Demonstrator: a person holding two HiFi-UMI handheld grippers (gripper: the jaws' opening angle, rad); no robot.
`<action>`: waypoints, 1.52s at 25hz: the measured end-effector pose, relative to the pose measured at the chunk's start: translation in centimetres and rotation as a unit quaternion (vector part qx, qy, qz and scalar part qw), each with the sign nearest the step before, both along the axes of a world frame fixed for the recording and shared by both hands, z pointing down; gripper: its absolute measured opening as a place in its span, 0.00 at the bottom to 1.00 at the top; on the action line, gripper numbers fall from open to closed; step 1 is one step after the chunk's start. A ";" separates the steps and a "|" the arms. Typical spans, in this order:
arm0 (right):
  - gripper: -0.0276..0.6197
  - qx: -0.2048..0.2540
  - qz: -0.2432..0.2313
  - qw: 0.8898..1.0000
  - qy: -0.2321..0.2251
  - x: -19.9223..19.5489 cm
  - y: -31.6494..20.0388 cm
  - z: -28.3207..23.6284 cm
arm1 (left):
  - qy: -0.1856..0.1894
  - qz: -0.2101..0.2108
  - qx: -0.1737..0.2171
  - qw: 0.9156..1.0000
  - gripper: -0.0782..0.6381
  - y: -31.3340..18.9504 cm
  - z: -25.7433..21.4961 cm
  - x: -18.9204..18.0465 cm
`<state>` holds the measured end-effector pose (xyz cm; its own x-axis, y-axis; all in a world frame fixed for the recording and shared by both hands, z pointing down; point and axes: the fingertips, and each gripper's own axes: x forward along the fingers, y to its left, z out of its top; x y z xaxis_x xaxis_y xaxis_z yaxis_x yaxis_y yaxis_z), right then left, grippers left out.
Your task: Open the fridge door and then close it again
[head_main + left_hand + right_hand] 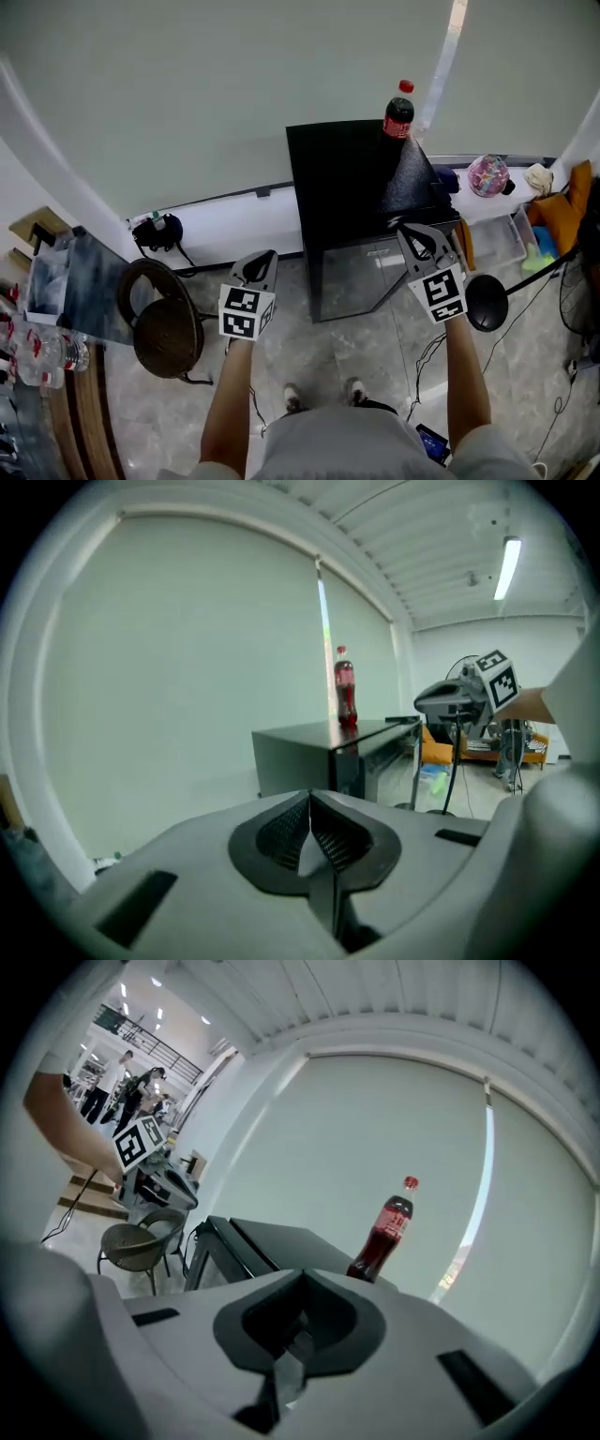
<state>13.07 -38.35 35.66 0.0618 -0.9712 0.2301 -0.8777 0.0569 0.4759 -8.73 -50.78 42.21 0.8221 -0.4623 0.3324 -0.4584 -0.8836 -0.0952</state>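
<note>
A small black fridge [342, 183] stands against the pale wall, and its glass door [361, 277] faces me and looks closed. A cola bottle with a red cap [398, 114] stands on its top. My left gripper [268, 253] hovers left of the fridge front, shut and empty. My right gripper [403, 229] hangs over the fridge's front right corner, also shut with nothing in it. The left gripper view shows the fridge [319, 752], the bottle [344, 688] and the right gripper [452, 697]. In the right gripper view the fridge [253, 1241] and bottle [387, 1229] lie ahead.
A round dark chair [164, 328] stands on the floor to the left, beside a bench with water bottles [42, 352]. A black round stand base [486, 303], cables and storage bins [520, 239] crowd the right. A plug block [155, 230] sits by the wall.
</note>
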 end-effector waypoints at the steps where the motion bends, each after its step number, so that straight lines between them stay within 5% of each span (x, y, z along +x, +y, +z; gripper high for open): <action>1: 0.04 0.007 0.006 1.000 -0.008 0.1 0.1 -0.3 | 0.008 -0.002 0.016 1.000 0.12 -0.2 -1.7 -0.1; 13: 0.04 0.067 0.003 0.994 -0.085 -0.7 1.0 -5.0 | 0.065 0.012 0.139 0.988 0.12 1.1 -14.2 -0.4; 30: 0.04 0.117 -0.033 0.991 -0.061 -4.3 2.6 -10.1 | 0.079 0.037 0.164 0.983 0.12 4.8 -18.0 -1.0; 38: 0.04 0.097 -0.027 0.994 -0.044 -4.5 2.8 -9.7 | 0.076 0.030 0.167 0.983 0.12 5.2 -18.3 -1.6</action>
